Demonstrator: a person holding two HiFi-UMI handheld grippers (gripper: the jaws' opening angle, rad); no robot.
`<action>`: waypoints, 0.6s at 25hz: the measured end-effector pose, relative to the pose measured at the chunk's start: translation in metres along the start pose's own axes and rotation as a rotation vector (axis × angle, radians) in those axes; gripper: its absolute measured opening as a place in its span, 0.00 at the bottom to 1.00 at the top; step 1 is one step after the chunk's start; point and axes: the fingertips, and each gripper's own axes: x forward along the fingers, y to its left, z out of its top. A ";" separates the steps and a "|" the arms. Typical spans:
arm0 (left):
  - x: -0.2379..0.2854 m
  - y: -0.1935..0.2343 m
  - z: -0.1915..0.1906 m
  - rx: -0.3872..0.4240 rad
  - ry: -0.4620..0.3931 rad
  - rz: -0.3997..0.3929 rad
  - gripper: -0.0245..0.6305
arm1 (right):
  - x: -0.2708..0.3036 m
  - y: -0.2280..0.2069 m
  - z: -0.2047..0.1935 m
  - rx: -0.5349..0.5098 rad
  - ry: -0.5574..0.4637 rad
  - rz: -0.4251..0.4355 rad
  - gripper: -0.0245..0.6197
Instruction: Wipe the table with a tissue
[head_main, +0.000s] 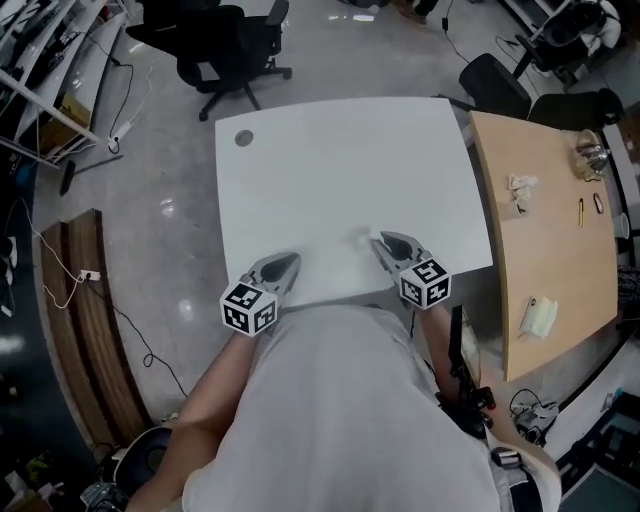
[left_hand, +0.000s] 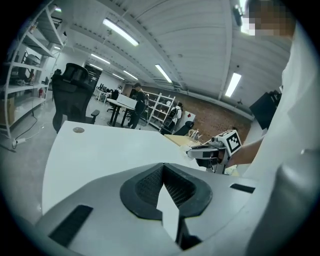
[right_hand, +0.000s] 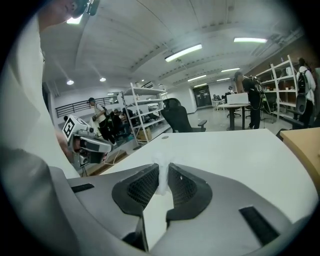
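The jaws of the right gripper (right_hand: 164, 171) are closed on a thin white paper tissue (right_hand: 160, 184), which stands as a narrow crumpled strip between the ribbed pads. The jaws of the left gripper (left_hand: 163, 169) are pressed together with nothing between them. Both grippers are over the near edge of the white rectangular table (head_main: 340, 170), the left one apart from the tissue. I think the strip could slip out or tear when dragged, because little paper reaches beyond the tips, and then the hard tips would scrape the top. Only the right gripper view shows the clamp; only the head view shows the whole tabletop and the wooden desk (head_main: 545, 230) at the right.
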 end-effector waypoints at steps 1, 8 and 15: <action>0.003 -0.002 0.000 0.007 0.002 -0.003 0.05 | -0.002 -0.003 -0.001 -0.022 0.004 -0.019 0.13; 0.018 -0.009 -0.008 0.039 0.029 -0.016 0.05 | -0.018 -0.013 -0.011 -0.118 0.011 -0.141 0.13; 0.018 -0.010 -0.006 0.050 0.046 -0.054 0.05 | -0.026 0.000 -0.016 -0.107 0.006 -0.182 0.13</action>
